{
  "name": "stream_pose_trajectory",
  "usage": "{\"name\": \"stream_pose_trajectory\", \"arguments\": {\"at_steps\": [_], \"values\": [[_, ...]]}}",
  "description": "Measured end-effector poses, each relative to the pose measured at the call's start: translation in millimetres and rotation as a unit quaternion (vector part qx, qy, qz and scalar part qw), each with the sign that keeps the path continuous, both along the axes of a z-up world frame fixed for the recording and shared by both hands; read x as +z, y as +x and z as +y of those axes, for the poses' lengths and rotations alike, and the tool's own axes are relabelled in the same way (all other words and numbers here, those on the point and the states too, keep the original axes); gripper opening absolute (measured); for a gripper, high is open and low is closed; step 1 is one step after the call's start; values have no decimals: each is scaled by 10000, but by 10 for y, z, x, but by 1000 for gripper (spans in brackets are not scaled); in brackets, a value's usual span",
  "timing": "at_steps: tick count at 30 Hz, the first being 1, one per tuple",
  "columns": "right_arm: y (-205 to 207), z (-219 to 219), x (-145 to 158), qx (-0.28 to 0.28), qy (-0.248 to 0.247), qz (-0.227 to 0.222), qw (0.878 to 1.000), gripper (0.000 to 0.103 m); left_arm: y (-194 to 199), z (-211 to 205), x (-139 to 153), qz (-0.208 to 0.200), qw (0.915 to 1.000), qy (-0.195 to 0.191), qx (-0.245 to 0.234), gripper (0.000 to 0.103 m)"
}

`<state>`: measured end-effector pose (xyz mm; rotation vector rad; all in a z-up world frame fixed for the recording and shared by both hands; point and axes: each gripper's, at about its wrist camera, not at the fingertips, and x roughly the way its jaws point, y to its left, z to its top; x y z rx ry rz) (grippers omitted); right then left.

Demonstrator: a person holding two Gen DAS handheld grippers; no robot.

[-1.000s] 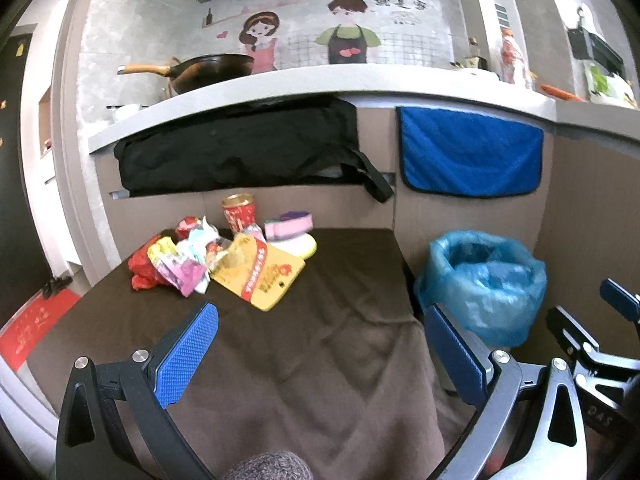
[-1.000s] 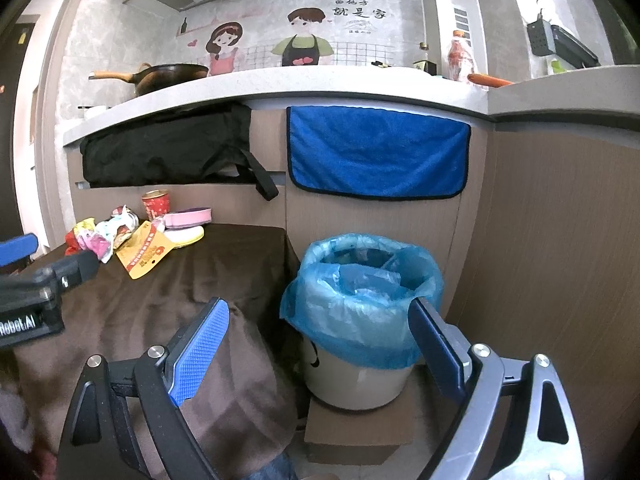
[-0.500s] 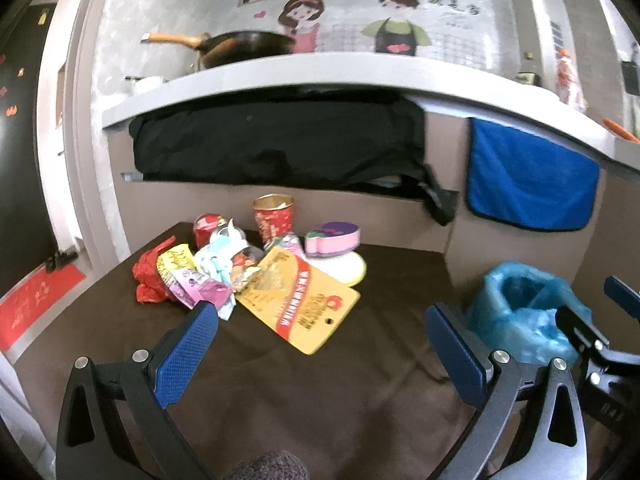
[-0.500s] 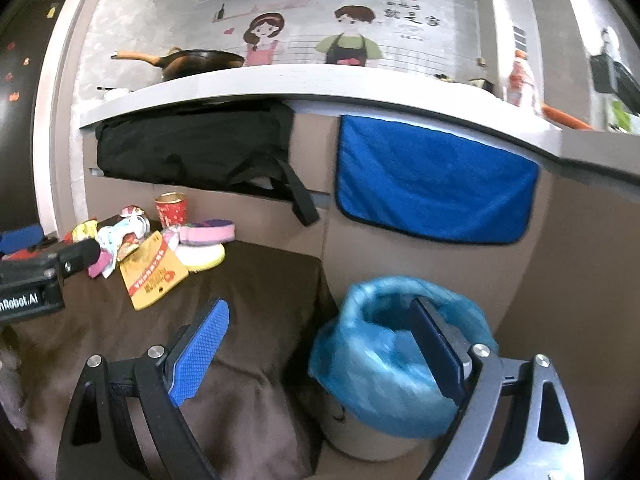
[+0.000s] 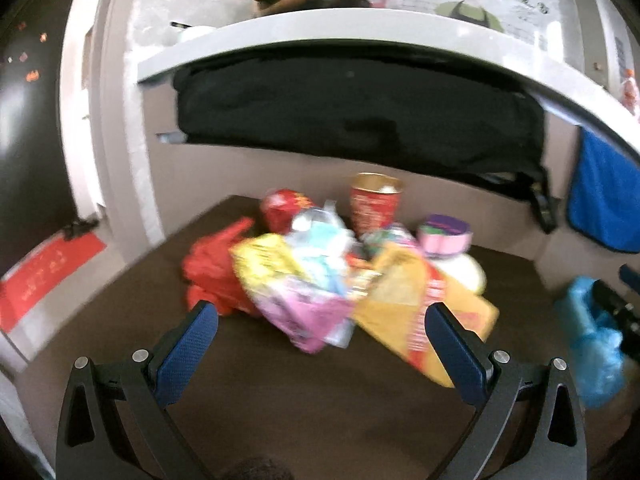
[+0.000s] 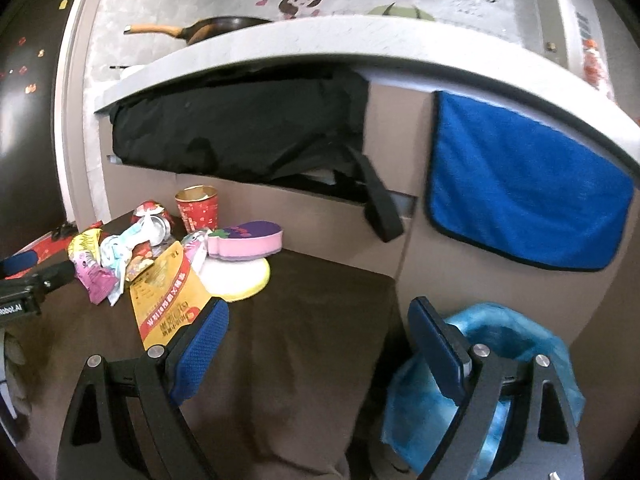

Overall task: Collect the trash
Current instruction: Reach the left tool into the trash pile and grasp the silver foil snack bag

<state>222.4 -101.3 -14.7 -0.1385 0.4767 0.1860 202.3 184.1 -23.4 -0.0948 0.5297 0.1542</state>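
Note:
A heap of trash lies on the brown-covered table (image 5: 320, 400): a pink and yellow wrapper (image 5: 304, 312), a large yellow packet (image 5: 416, 312), a red bag (image 5: 212, 268), a crushed can (image 5: 280, 208) and a red paper cup (image 5: 374, 204). My left gripper (image 5: 320, 344) is open just in front of the pink wrapper, which lies between its jaws' line. My right gripper (image 6: 316, 344) is open and empty over the table's right edge. The yellow packet (image 6: 168, 300) lies by its left finger. The bin with a blue bag (image 6: 500, 360) stands behind its right finger.
A pink and purple sponge (image 6: 248, 240) lies on a white and yellow pad (image 6: 240, 276) beside the heap. A black bag (image 6: 240, 128) and a blue towel (image 6: 520, 192) hang under the grey counter (image 6: 320, 44). A wok (image 6: 216, 28) sits on top.
Both grippers have moved forward and left toward the trash heap. The heap now looms large before my left gripper. The bin has slid to the right in both views.

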Motion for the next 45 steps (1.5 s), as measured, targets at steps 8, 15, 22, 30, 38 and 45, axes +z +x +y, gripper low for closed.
{"name": "stream_pose_trajectory", "arguments": {"at_steps": [8, 15, 22, 30, 38, 45], "values": [[210, 292, -148, 201, -209, 208, 9994, 89, 308, 838, -119, 313, 9967, -732, 129, 102], [202, 458, -205, 375, -444, 252, 9980, 89, 724, 1350, -337, 555, 9854, -1594, 241, 100], [197, 434, -182, 366, -426, 322, 9979, 89, 911, 1267, -446, 731, 9721, -2219, -221, 73], [88, 345, -160, 343, -448, 325, 9979, 89, 688, 532, -243, 688, 9743, -1780, -1193, 15], [-30, 309, -136, 509, -336, 391, 9974, 89, 360, 36, -208, 782, 9667, -1499, -1921, 22], [-80, 353, -142, 603, -298, 449, 9967, 89, 215, 77, -180, 694, 9765, -986, -1786, 57]]}}
